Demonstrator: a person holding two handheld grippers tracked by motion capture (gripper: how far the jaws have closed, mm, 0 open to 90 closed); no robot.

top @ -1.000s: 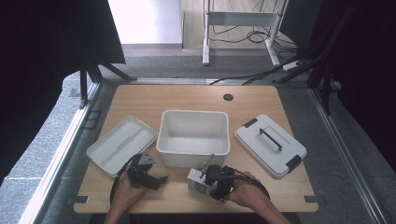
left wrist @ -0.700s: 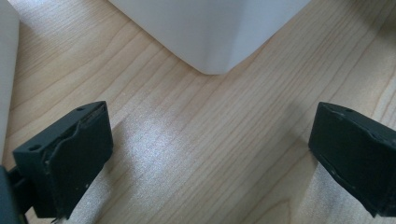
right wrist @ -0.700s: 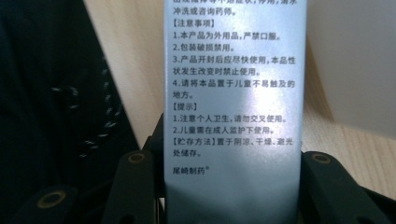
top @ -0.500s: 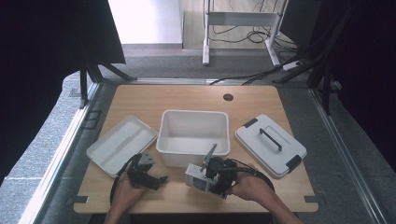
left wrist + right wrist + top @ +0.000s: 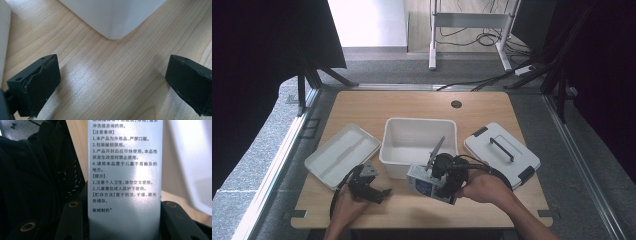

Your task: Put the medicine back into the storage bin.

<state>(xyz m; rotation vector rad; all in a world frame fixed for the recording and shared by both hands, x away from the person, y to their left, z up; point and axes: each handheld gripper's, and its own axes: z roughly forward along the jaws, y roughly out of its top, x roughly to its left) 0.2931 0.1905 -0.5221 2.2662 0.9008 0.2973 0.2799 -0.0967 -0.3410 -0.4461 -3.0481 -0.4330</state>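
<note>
On the wooden table (image 5: 412, 107), right gripper (image 5: 443, 175) clamps a flat silver packet (image 5: 125, 170) printed with Chinese text, held near the front edge of the white bin (image 5: 419, 137). Left gripper (image 5: 371, 189), jaws apart, rests beside a shallow white tray (image 5: 341, 154). A handled lid (image 5: 502, 152), possibly the bin's, lies right.

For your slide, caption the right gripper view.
Right gripper clamps a silver box printed with Chinese text.
</note>
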